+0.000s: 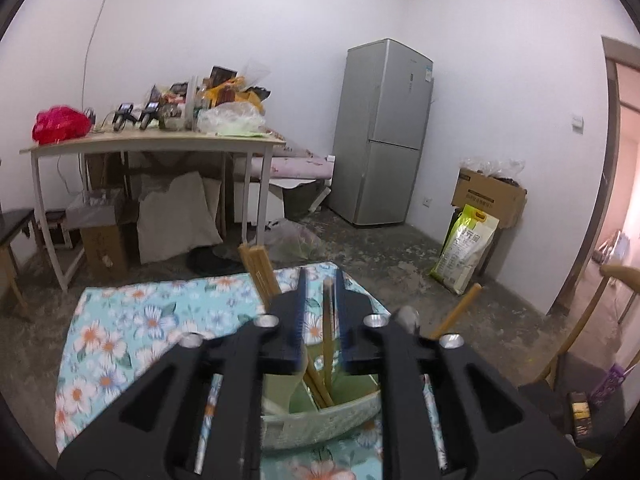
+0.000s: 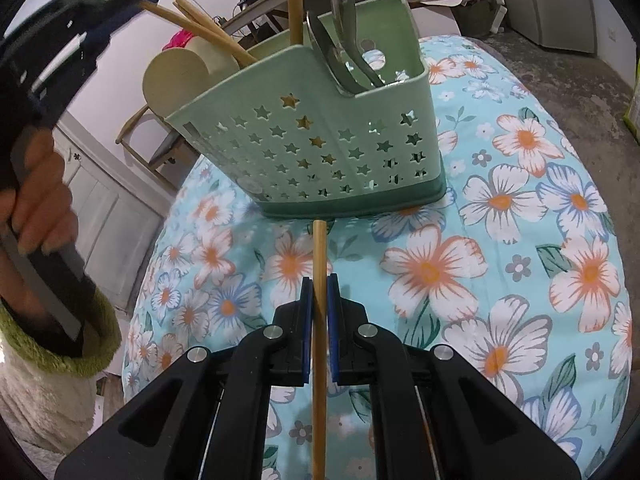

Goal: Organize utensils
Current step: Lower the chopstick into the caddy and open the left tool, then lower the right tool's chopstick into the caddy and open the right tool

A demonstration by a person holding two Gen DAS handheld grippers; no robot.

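The lower end of the wooden chopstick in the right gripper is cut off by the bottom edge of the right wrist view, so its full length cannot be seen. The jaws are closed narrow on it, and the blue pads press it from both sides. Its long axis runs straight along the fingers, and its free end points toward the base of the green utensil basket and stops just before it.

The basket stands upright on the floral tablecloth. Behind its star-cut front wall, only the upper parts of the utensils show: metal spoons in the right compartment, a thick wooden handle in the middle, and a pale round wooden spoon with more chopsticks leaning out to the left.

In the left wrist view the left gripper is above the basket, and its own body hides most of the basket's rim. Its jaws stand a little apart around one upright chopstick; whether the pads touch it, I cannot tell. The left hand is blurred.
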